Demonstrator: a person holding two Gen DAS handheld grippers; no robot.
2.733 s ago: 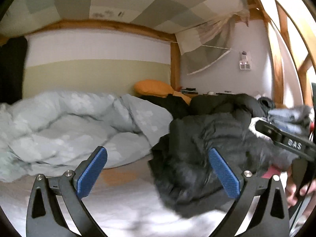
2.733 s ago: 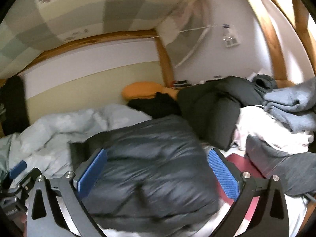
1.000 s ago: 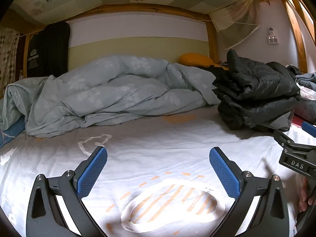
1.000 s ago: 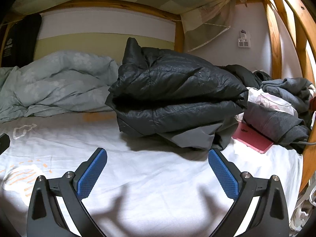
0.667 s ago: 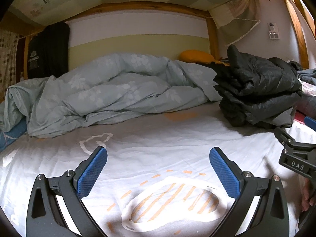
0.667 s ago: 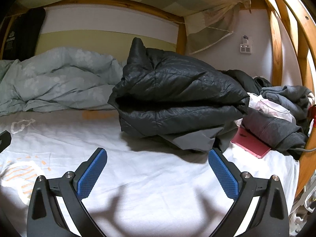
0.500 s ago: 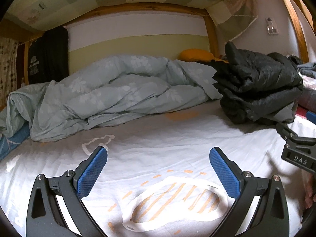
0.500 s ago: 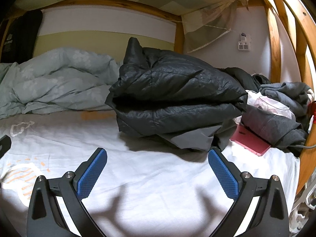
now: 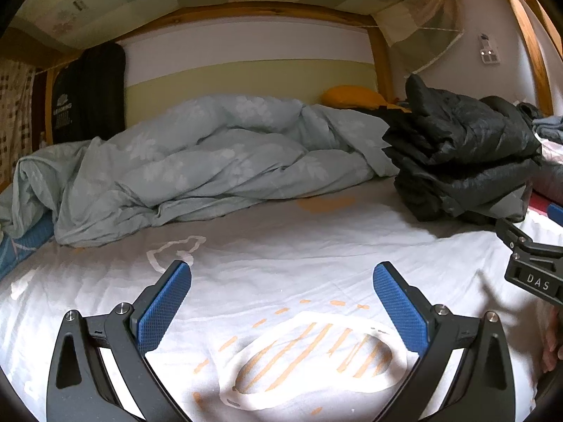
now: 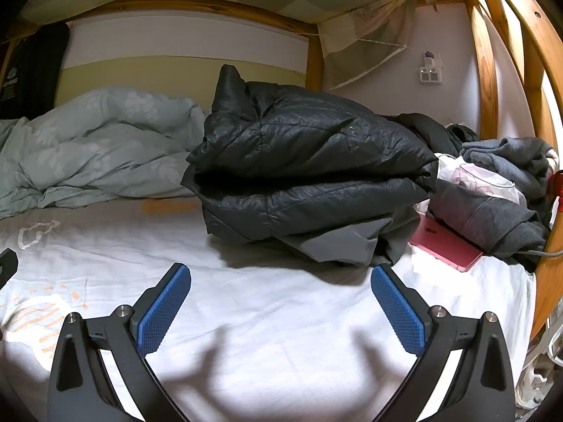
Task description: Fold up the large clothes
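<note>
1. Black jacket point(image 10: 309, 161): quilted synthetic cloth with a faint sheen, ahead of the right tongs point(image 10: 280, 302).
2. Bed sheet point(image 9: 281, 246): matt white woven cloth, finely creased, beneath both tongs.
3. Left tongs point(image 9: 282, 302): matt black frame, blue knurled pads, bright metal screws.
4. Bed frame point(image 10: 485, 70): varnished wood.

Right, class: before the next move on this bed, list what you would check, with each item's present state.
1. Left tongs open, empty: ok.
2. Right tongs open, empty: ok.
3. Black puffer jacket folded, resting on the sheet: ok.
4. Jacket's grey lining tucked in: not ok, it sticks out underneath.
5. Grey hoodie pile folded: not ok, crumpled.
6. Pink flat object clear of clothes: not ok, partly under the hoodie.
</note>
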